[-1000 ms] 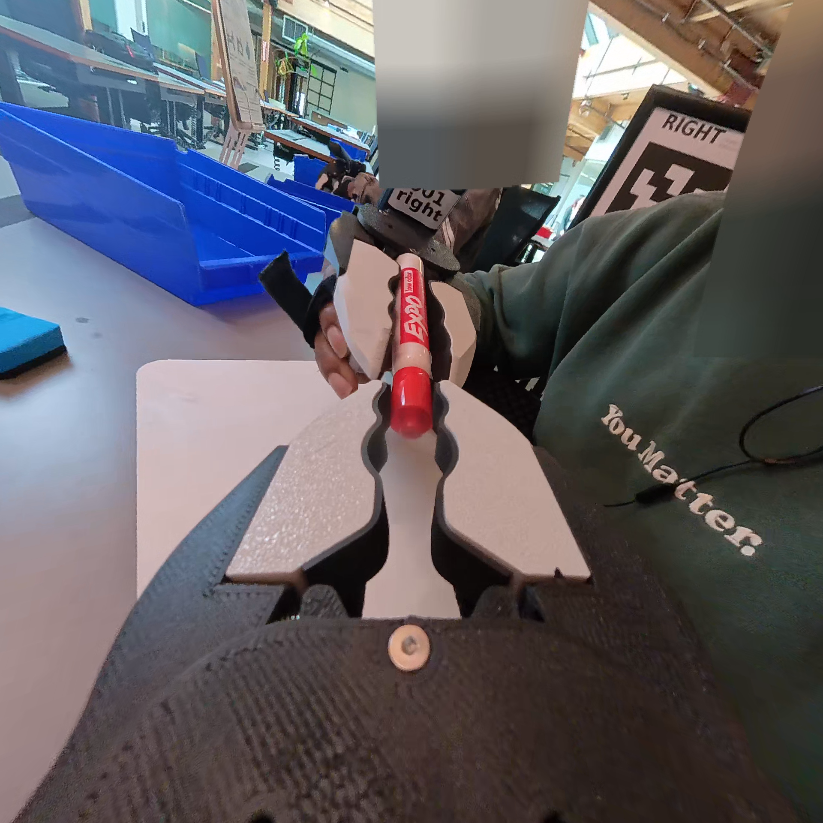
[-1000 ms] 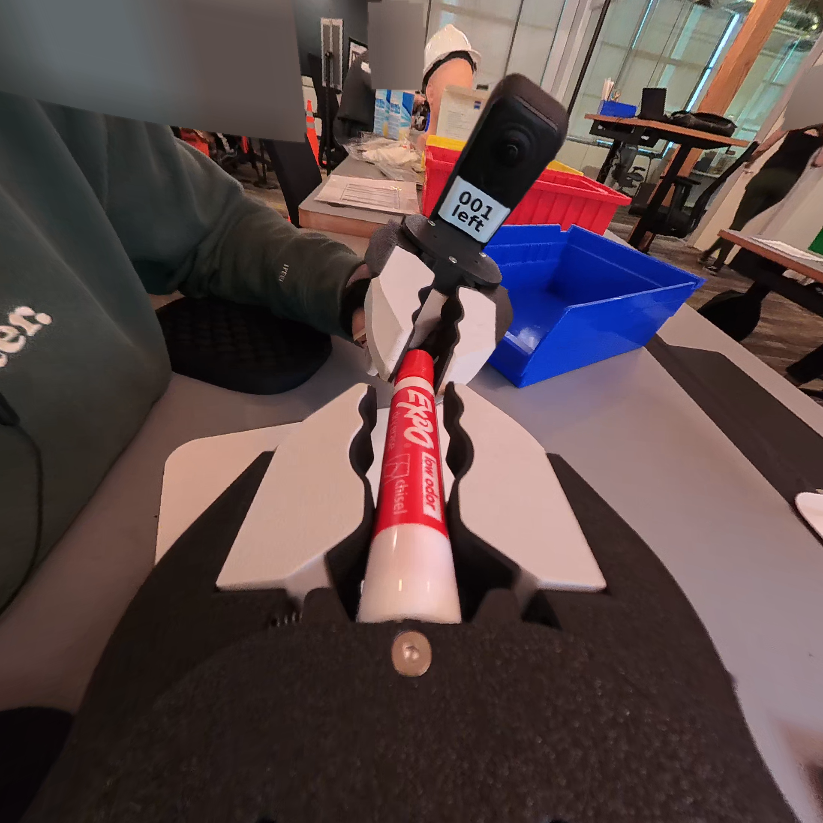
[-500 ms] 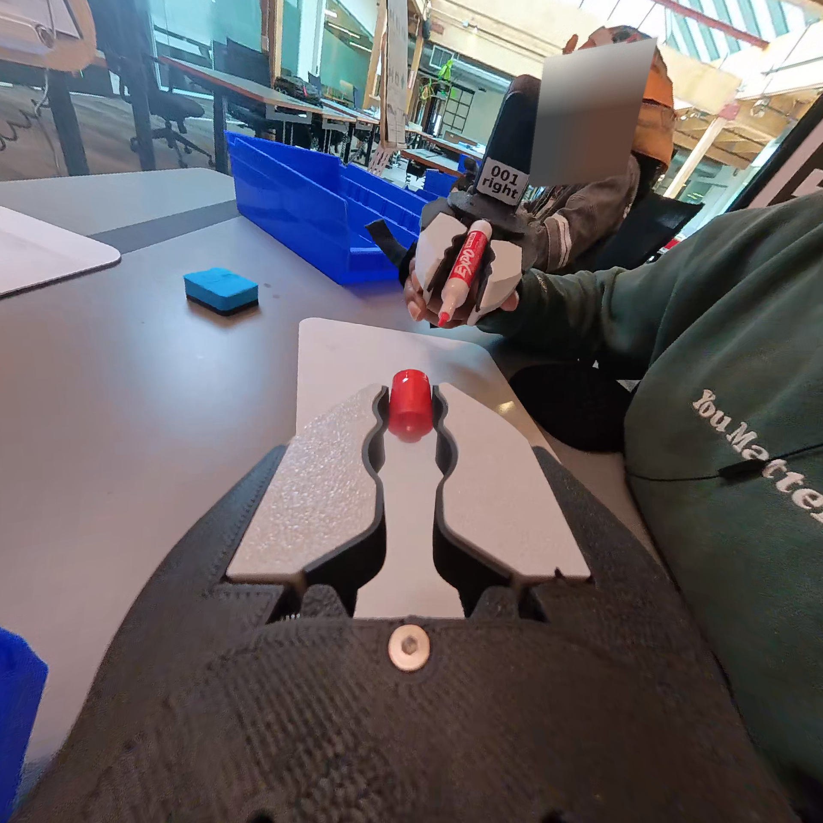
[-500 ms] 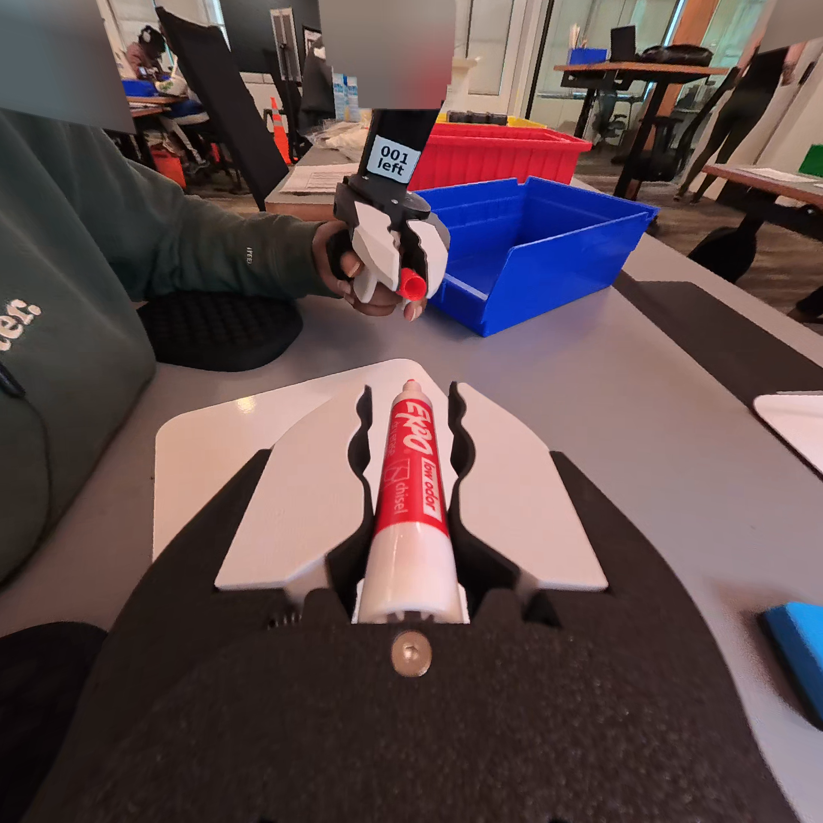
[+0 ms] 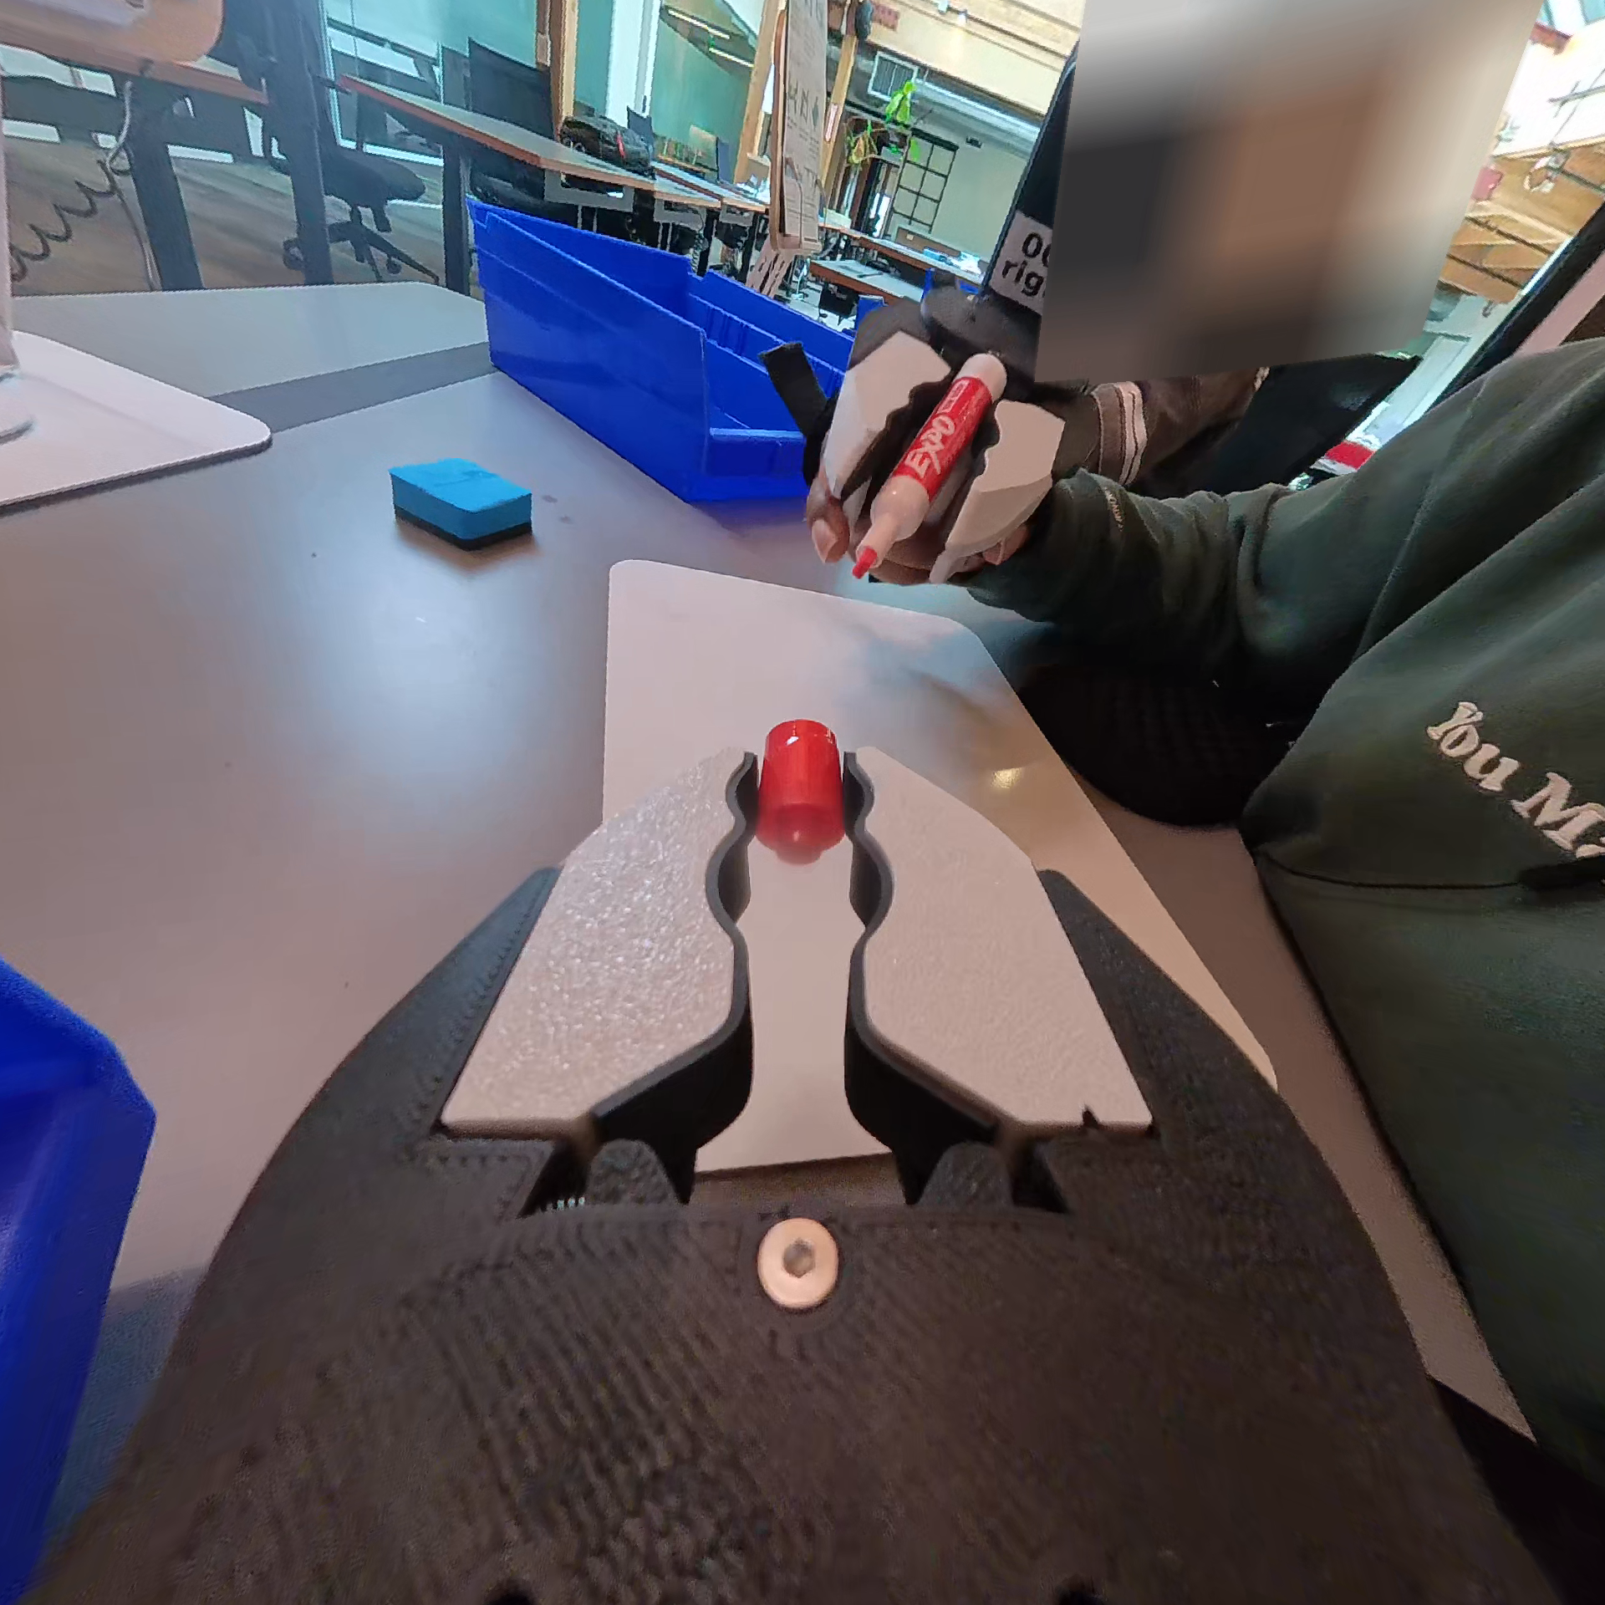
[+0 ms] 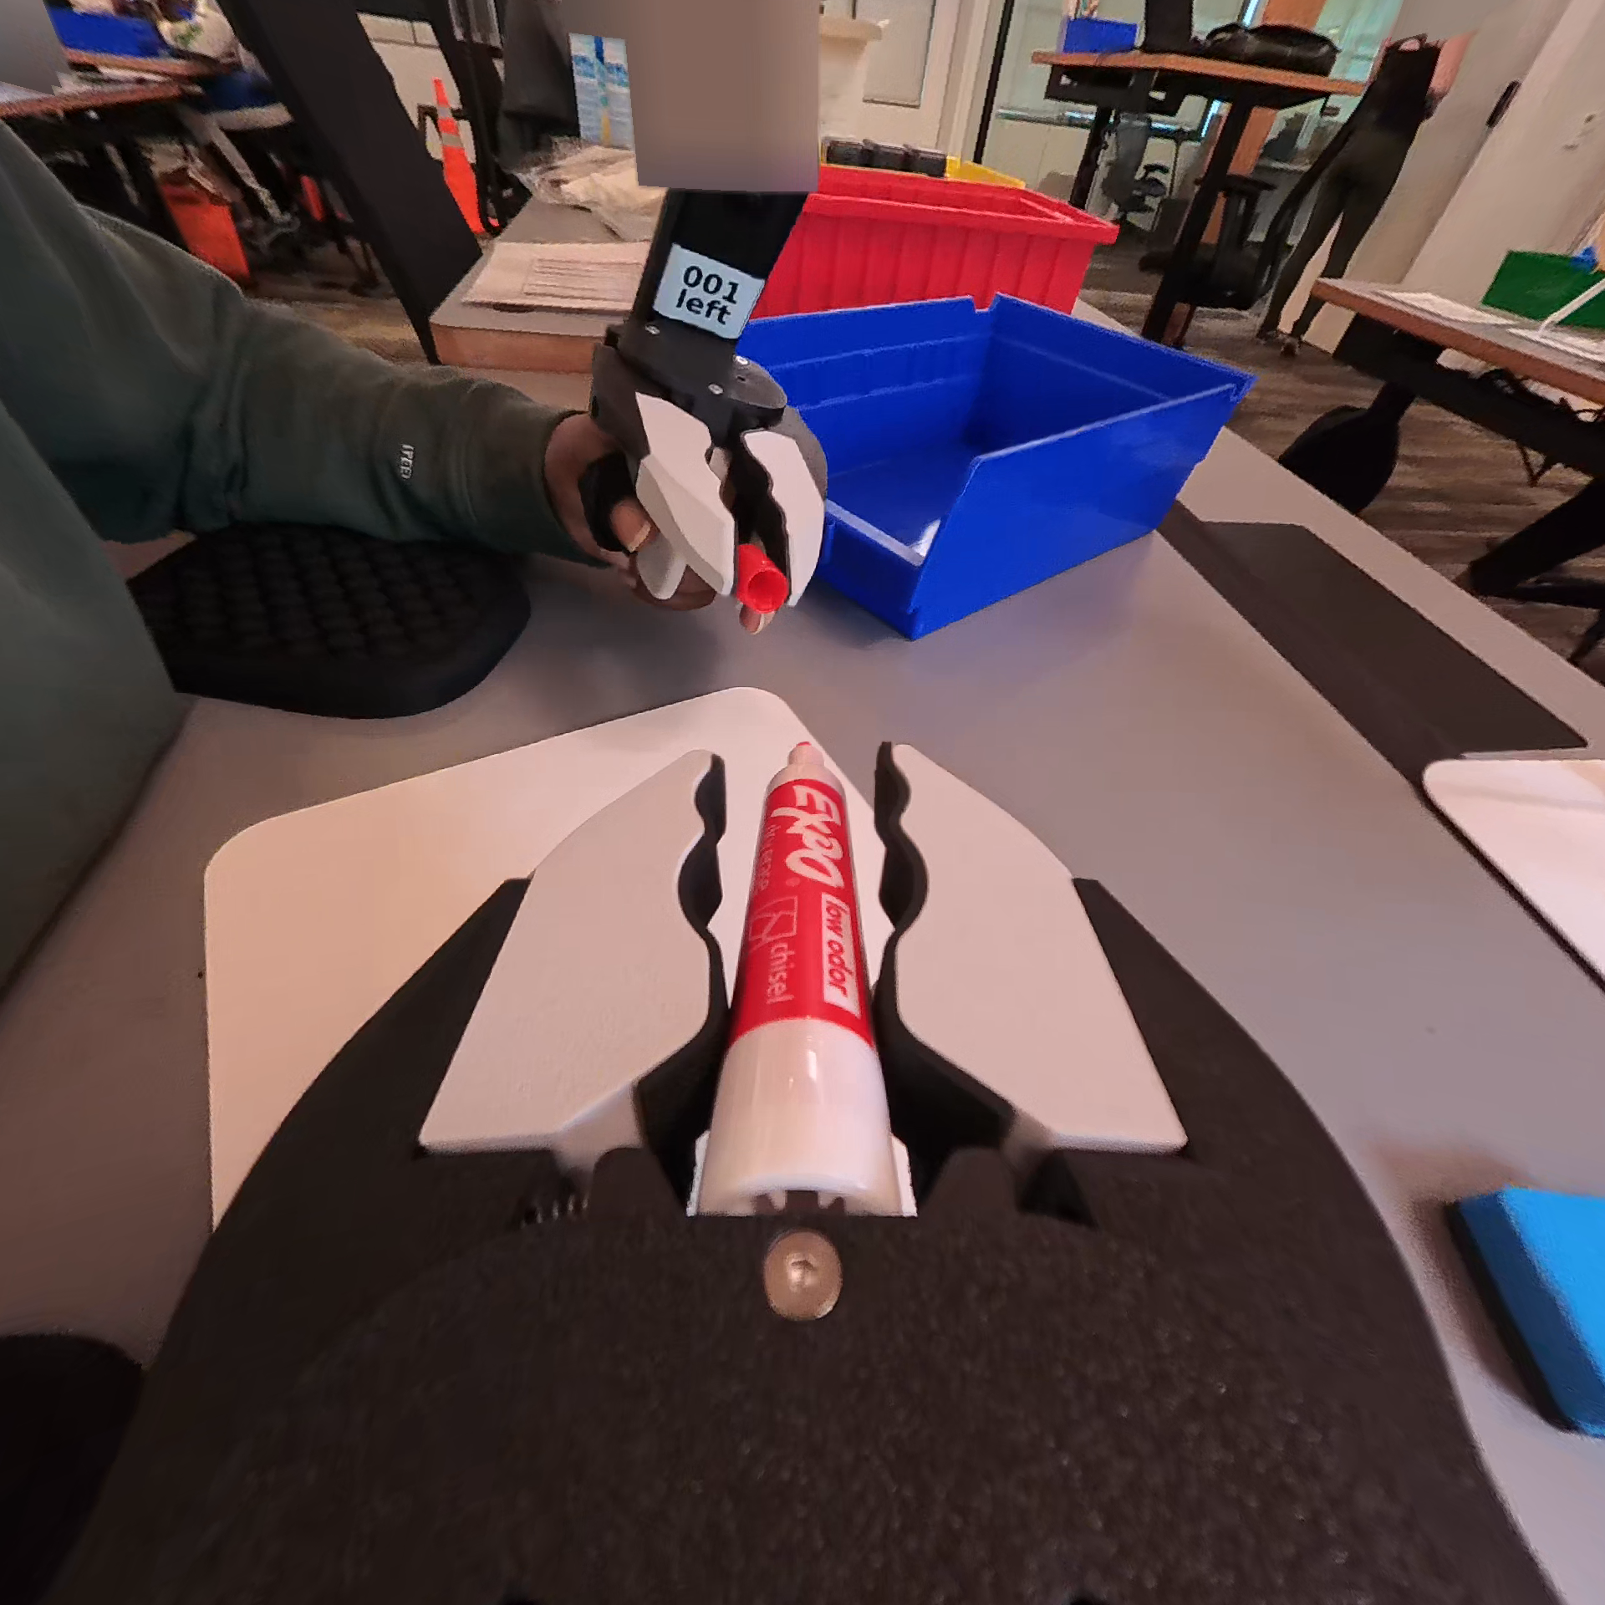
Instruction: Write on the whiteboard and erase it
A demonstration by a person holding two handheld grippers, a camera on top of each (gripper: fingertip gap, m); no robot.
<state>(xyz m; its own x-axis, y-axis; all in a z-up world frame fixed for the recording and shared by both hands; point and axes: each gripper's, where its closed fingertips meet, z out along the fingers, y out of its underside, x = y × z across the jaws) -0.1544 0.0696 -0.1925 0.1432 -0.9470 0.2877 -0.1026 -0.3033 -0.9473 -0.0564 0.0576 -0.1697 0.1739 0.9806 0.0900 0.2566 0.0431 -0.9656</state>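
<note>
Marker [image 6: 803,955] (uncapped) lies along right gripper [image 6: 799,764], tip seemingly toward whiteboard [image 6: 365,877].

The marker [image 6: 803,955], white-barrelled with a red printed band, is uncapped and gripped lengthwise in the right claw [image 6: 799,764], its red tip pointing toward 12 o'clock over the whiteboard [image 6: 365,877]. Its red cap [image 5: 800,792] sits pinched at the tips of the left claw [image 5: 800,769], above the same board. The whiteboard is a blank white panel with rounded corners lying flat on the grey surface [image 5: 260,695], and the blue eraser [image 5: 460,502] rests on that surface at about 10 o'clock from the board, well apart.
</note>
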